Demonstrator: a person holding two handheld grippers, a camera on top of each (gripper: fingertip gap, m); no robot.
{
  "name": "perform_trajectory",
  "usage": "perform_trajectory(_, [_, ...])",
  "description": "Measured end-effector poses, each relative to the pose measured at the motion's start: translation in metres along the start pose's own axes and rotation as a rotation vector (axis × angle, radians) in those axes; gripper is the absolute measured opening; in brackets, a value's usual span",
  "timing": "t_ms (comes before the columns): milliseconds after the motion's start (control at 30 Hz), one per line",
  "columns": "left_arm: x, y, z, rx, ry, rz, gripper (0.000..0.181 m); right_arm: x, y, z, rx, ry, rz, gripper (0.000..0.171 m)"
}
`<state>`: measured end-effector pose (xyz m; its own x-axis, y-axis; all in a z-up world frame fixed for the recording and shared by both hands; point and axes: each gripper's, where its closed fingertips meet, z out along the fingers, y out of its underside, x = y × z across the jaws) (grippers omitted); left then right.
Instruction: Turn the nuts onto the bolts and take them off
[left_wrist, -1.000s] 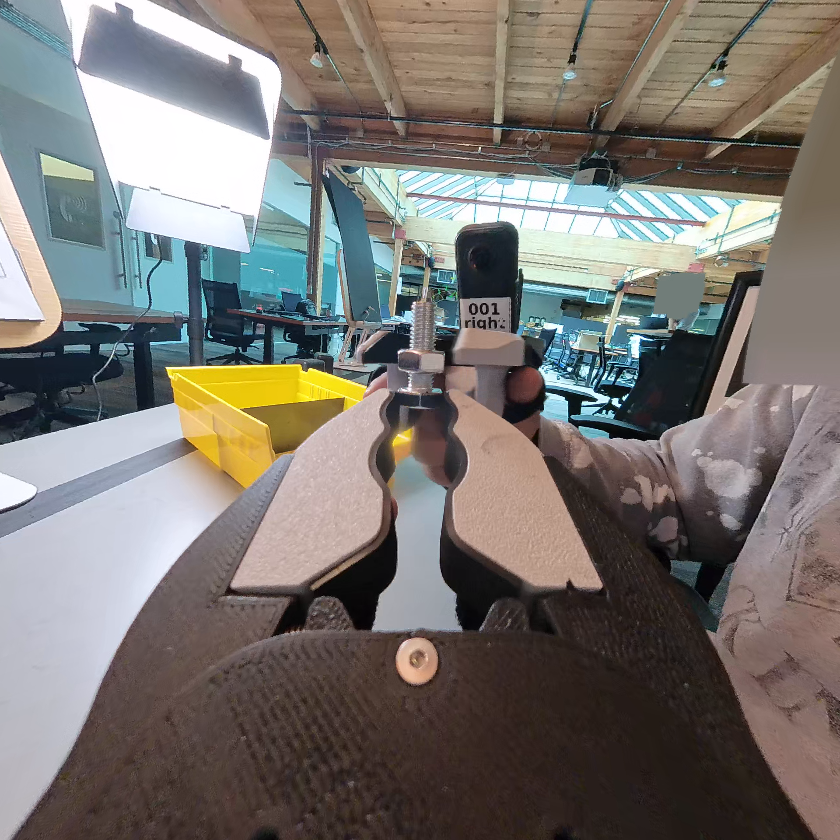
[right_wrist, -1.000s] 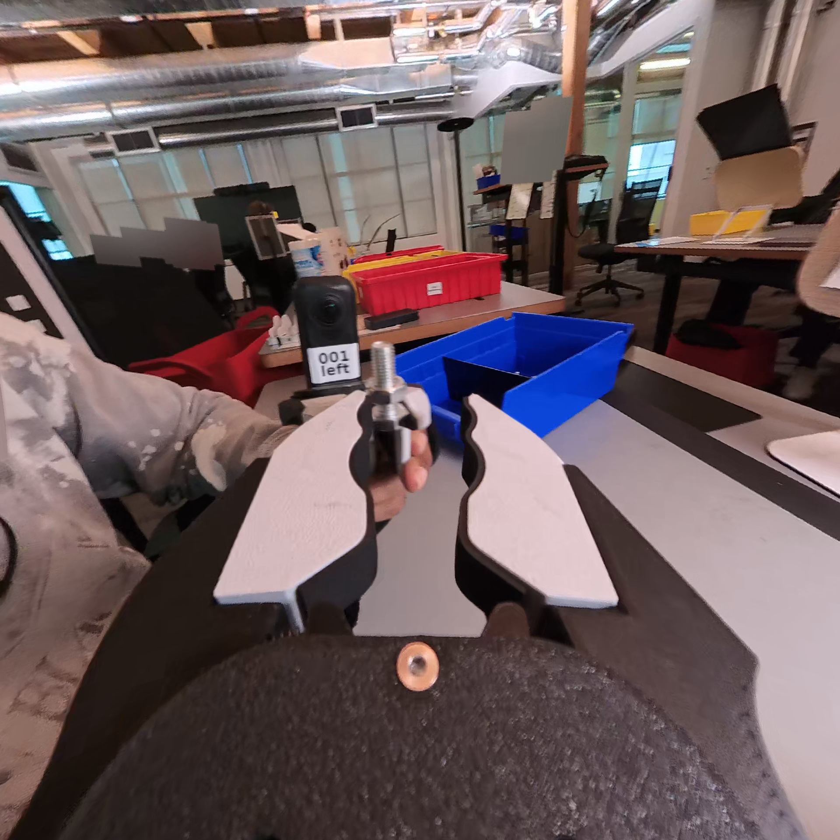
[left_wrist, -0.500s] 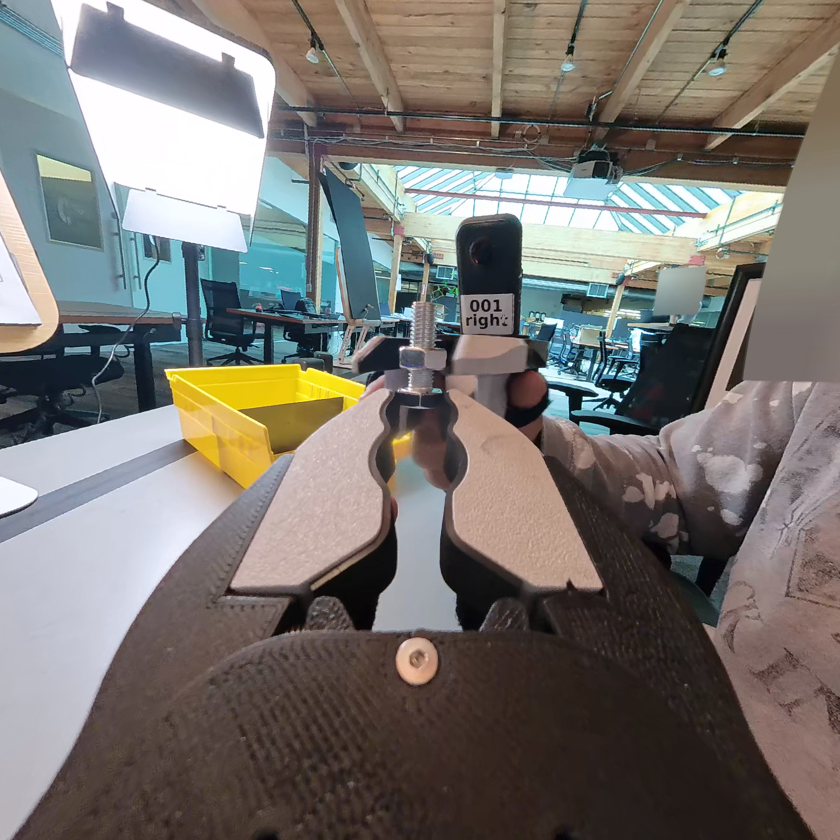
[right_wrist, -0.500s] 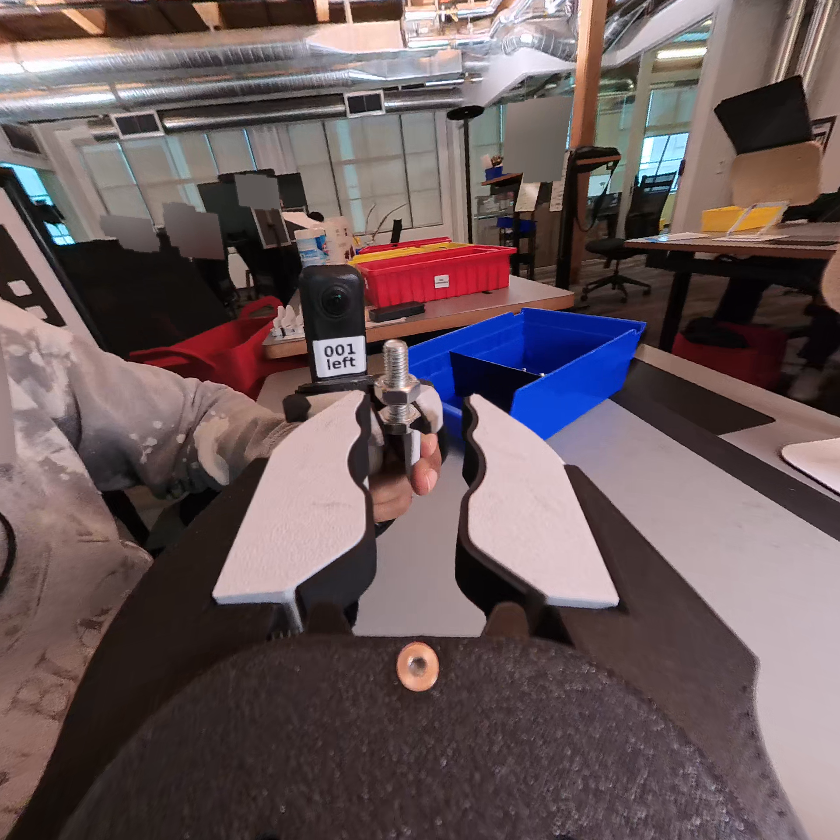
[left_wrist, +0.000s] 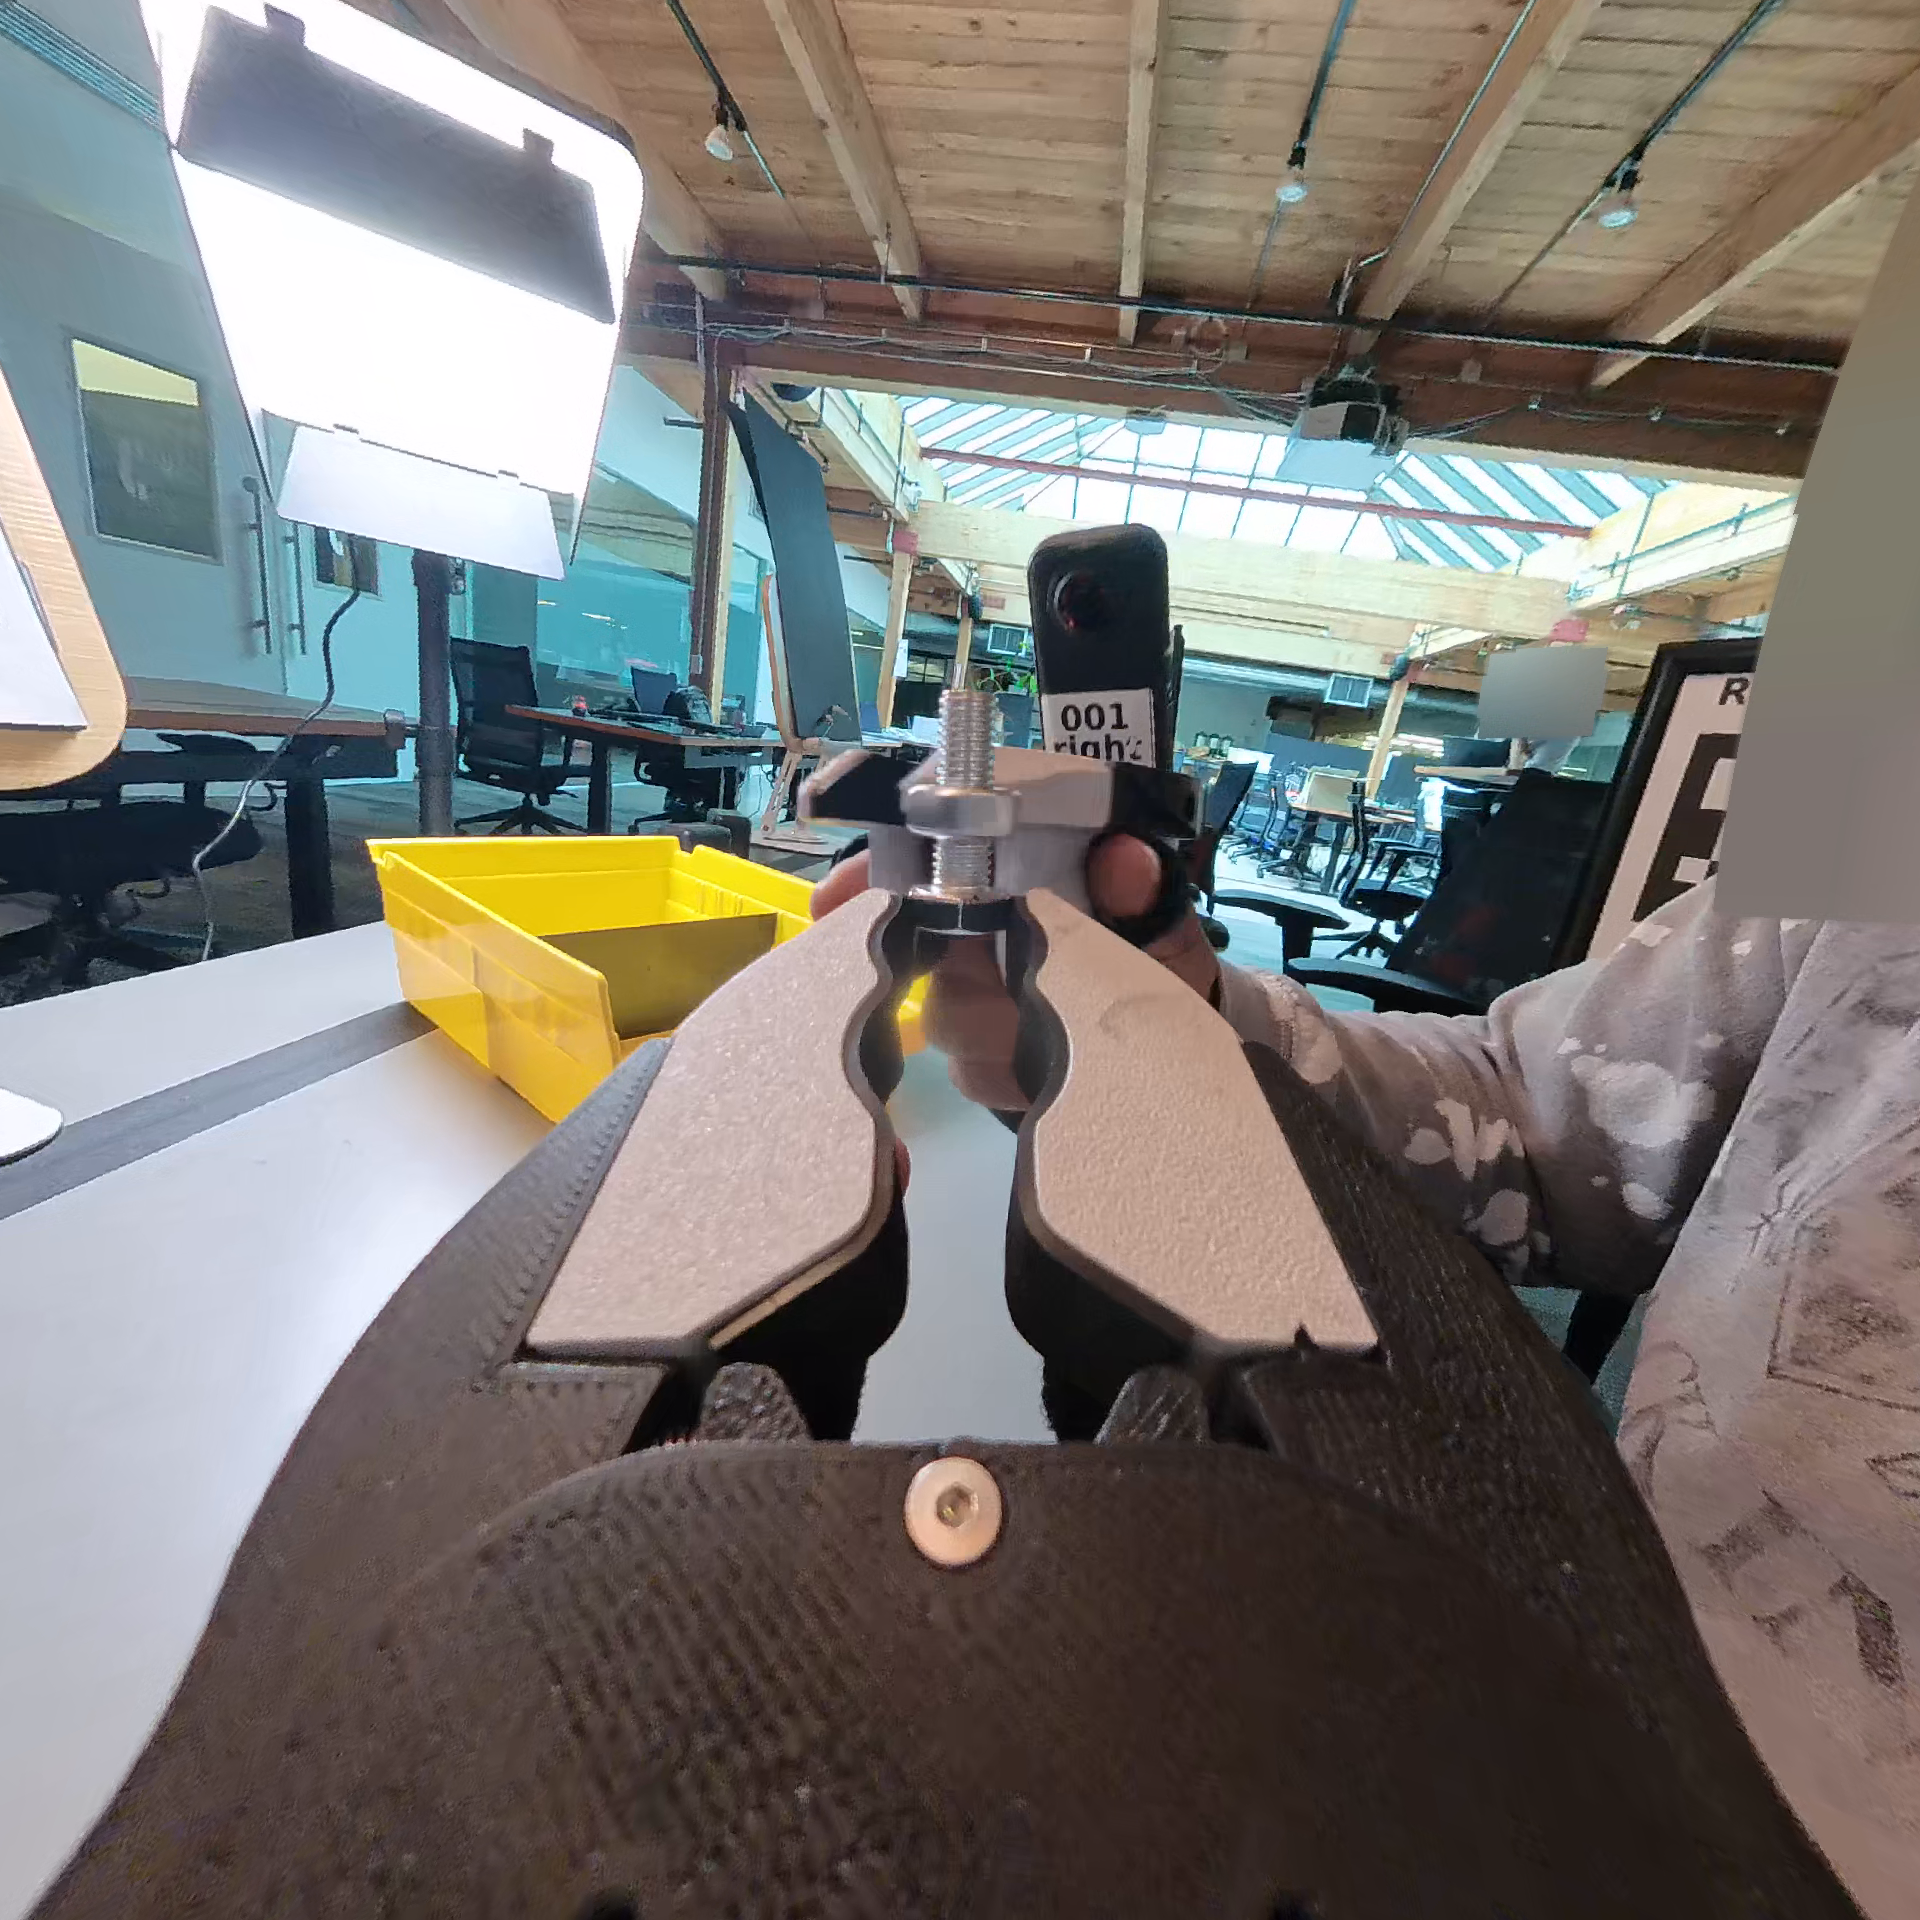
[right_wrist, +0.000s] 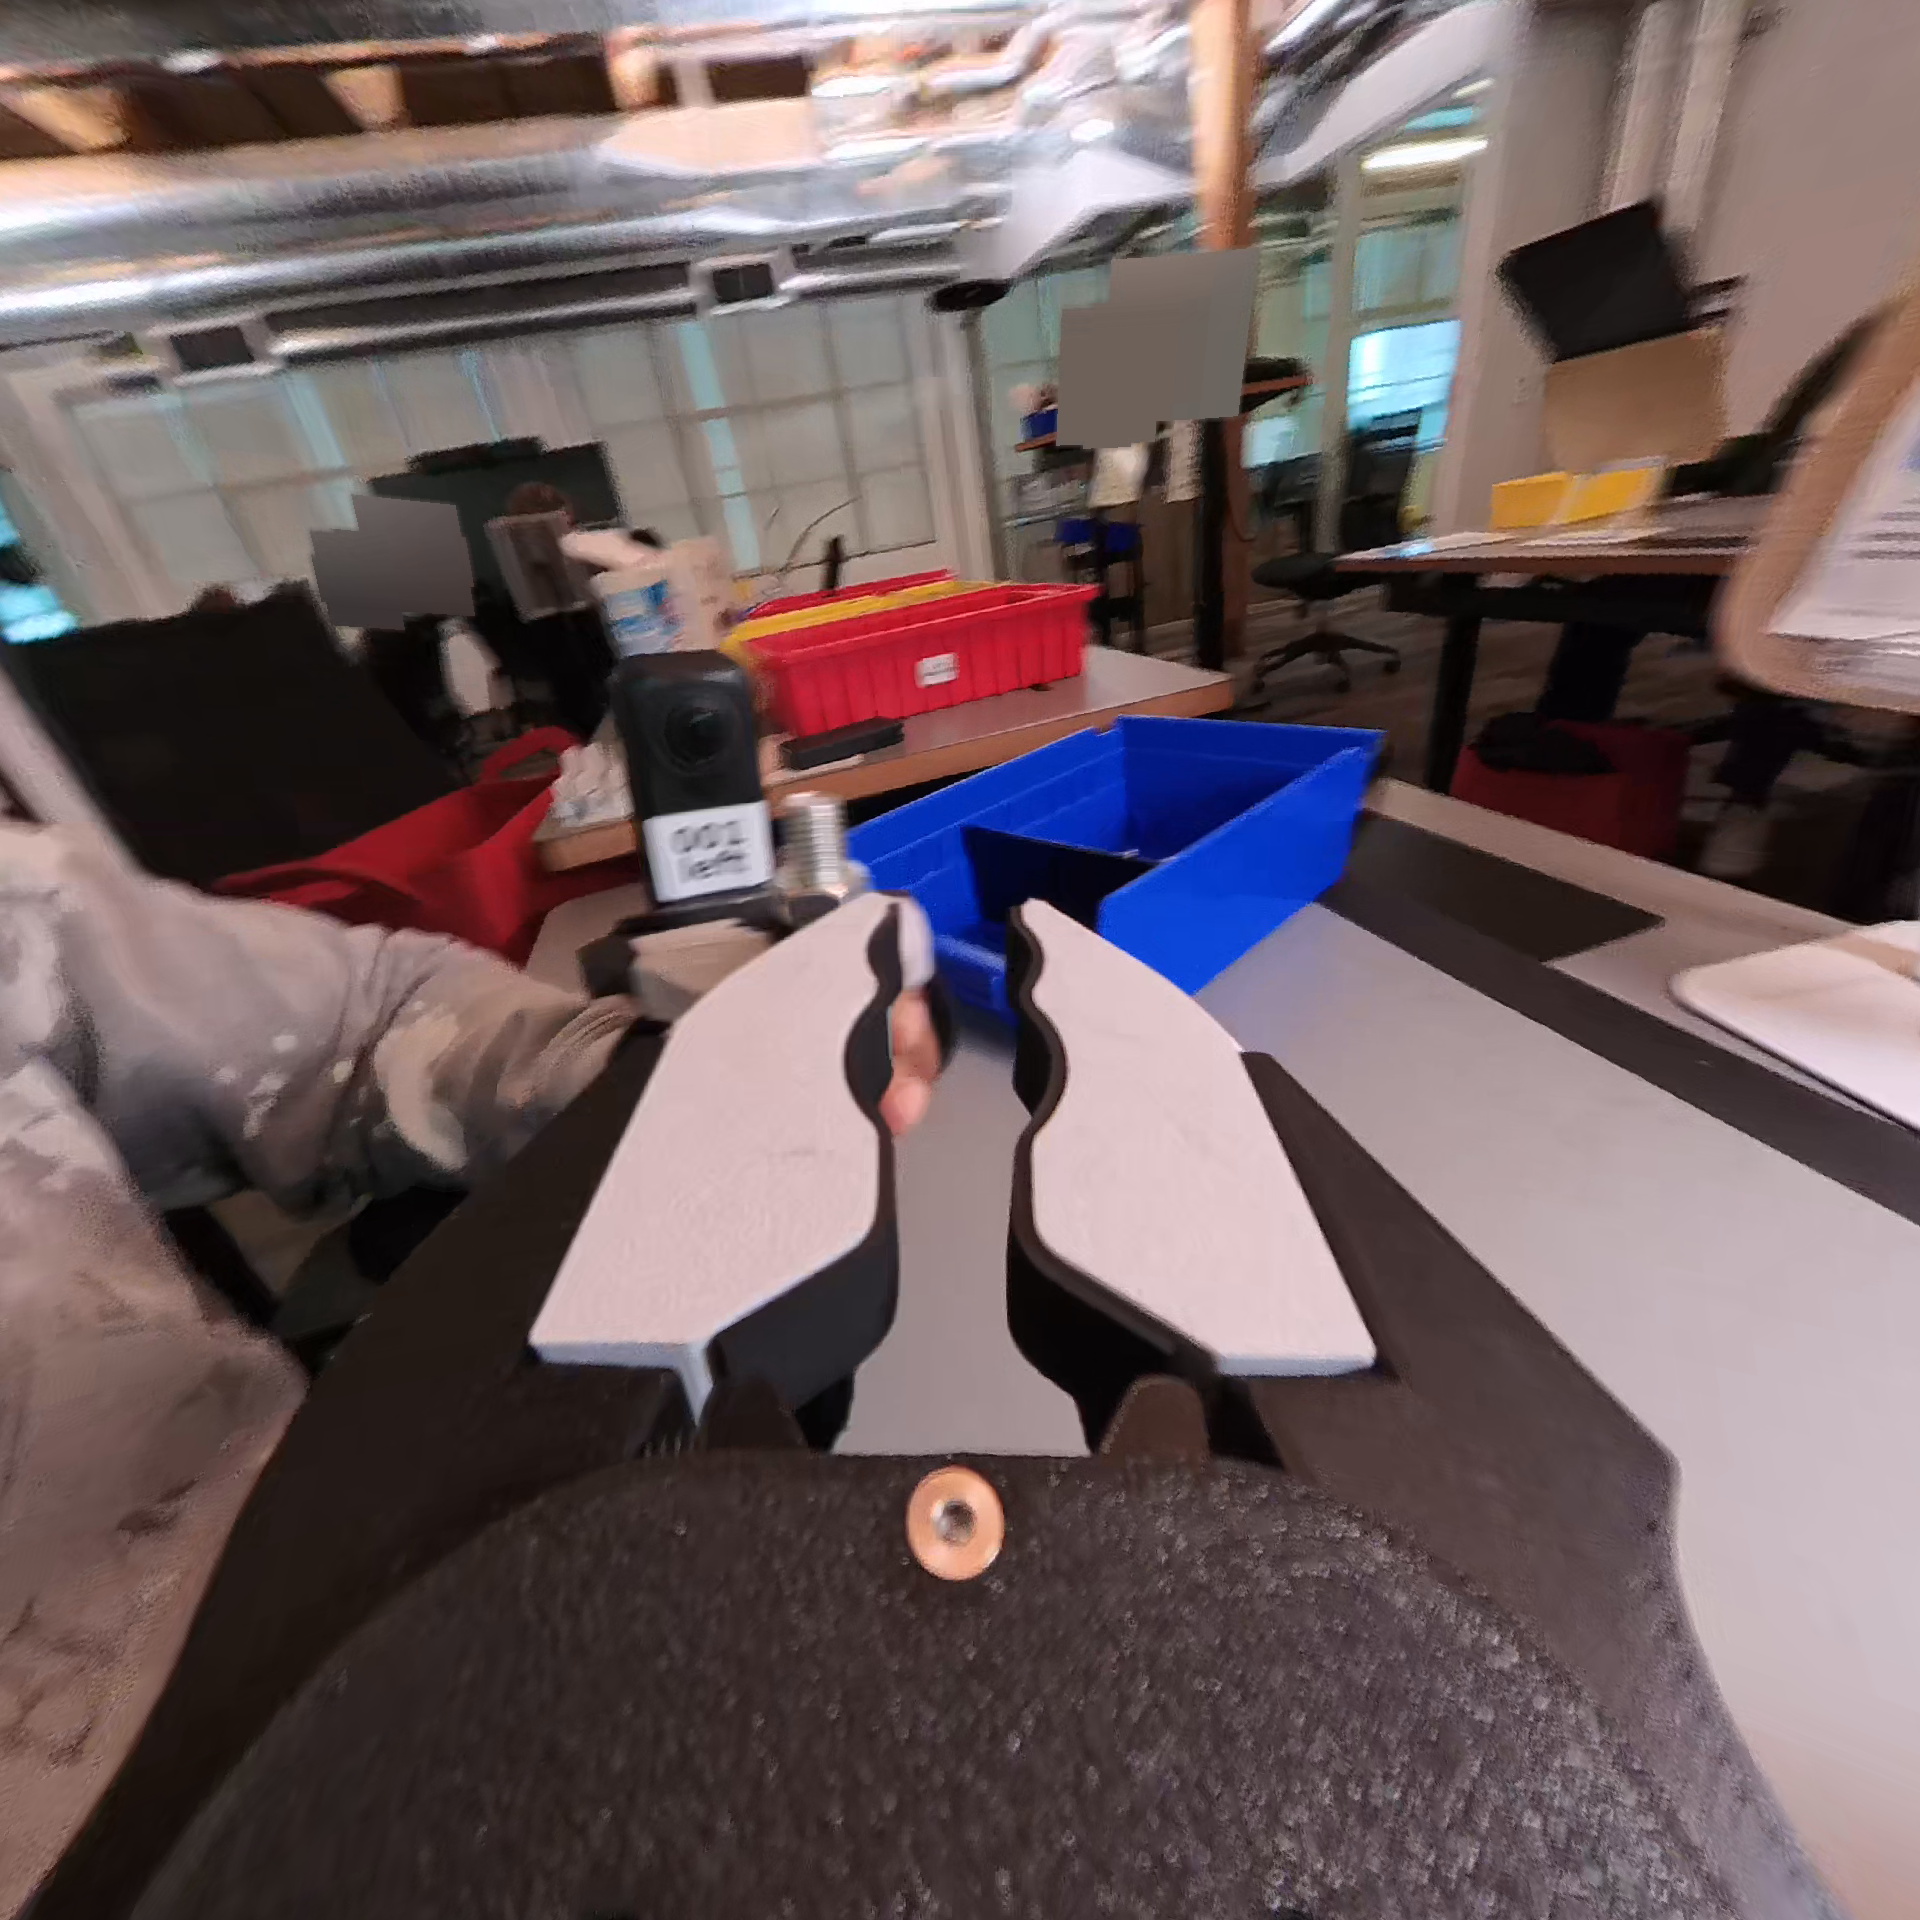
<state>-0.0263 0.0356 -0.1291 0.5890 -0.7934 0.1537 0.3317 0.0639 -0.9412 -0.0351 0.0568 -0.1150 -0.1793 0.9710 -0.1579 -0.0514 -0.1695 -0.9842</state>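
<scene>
Bolt (left_wrist: 961, 805) upright, head clamped in left tool (left_wrist: 958, 920).

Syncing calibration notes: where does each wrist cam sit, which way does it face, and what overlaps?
Left wrist view: sits on the left gripper, looks along its fingers over the grey table at the bolt it clamps, yellow bin behind; person's hand and sleeve show.
Right wrist view: sits on the right gripper, faces the blue bin; its jaws stand apart.
Shared: bolt, nut, the opposite gripper, the table.
</scene>
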Motion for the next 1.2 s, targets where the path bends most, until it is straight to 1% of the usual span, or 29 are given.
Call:
perform_trajectory(67, [0.0,-0.002,0.0,-0.002,-0.008,0.021,0.018,0.01,-0.004,-0.007,0.028,0.037,0.0,0.018])
perform_trajectory(200, [0.0,0.002,0.002,-0.011,-0.012,0.012,0.018,-0.007,-0.002,-0.002,0.007,-0.037,-0.017,0.037])
perform_trajectory(267, [0.001,0.003,0.002,-0.014,-0.01,0.014,0.018,-0.017,0.0,0.003,-0.005,-0.08,-0.005,0.042])
perform_trajectory(367, [0.0,0.002,0.002,-0.011,-0.017,0.011,0.018,-0.01,0.001,0.003,-0.005,-0.054,0.007,0.04])
perform_trajectory(400, [0.003,-0.001,0.001,0.001,0.01,0.007,0.018,0.001,0.0,0.0,0.002,0.0,0.027,0.02])
perform_trajectory(433, [0.002,-0.001,0.001,-0.006,0.002,0.015,0.018,0.012,-0.003,-0.005,0.027,0.051,0.024,0.017])
perform_trajectory(467, [0.003,-0.002,0.001,-0.004,0.005,0.025,0.018,0.016,-0.005,-0.008,0.038,0.057,0.023,0.017])
perform_trajectory(600, [0.001,0.003,0.002,-0.014,-0.003,0.008,0.018,-0.003,-0.01,-0.007,0.055,-0.042,0.019,0.036])
perform_trajectory(700, [0.002,0.003,0.002,-0.015,-0.004,0.015,0.018,-0.017,-0.001,0.002,0.002,-0.085,-0.003,0.044])
perform_trajectory(767, [0.002,0.002,0.003,-0.015,-0.011,0.011,0.019,-0.012,0.002,0.003,-0.006,-0.054,-0.022,0.043])
perform_trajectory(800, [0.001,0.001,0.001,-0.004,-0.008,0.003,0.018,-0.007,0.001,0.002,0.0,-0.03,-0.011,0.036])
perform_trajectory(833, [0.002,0.0,0.001,-0.004,0.002,0.002,0.018,0.006,-0.003,-0.002,0.023,0.033,0.009,0.02])
perform_trajectory(867, [0.001,-0.001,0.001,-0.004,-0.004,0.014,0.018,0.013,-0.007,-0.007,0.048,0.061,0.015,0.017])
perform_trajectory(900, [0.002,-0.001,0.001,-0.004,-0.005,0.017,0.018,0.014,-0.008,-0.009,0.047,0.056,0.017,0.019])
perform_trajectory(1033, [0.0,0.003,0.002,-0.015,-0.01,0.005,0.018,-0.008,-0.005,-0.002,0.023,-0.027,-0.016,0.039])
perform_trajectory(1067, [0.001,0.004,0.002,-0.016,-0.01,0.005,0.018,-0.013,-0.004,0.001,0.016,-0.049,-0.012,0.041])
perform_trajectory(1167, [0.002,0.003,0.003,-0.02,-0.012,0.011,0.019,-0.013,-0.002,0.003,0.014,-0.053,-0.007,0.041])
perform_trajectory(1200, [0.002,0.001,0.002,-0.007,-0.003,0.002,0.018,-0.007,-0.004,0.001,0.022,-0.029,0.002,0.034])
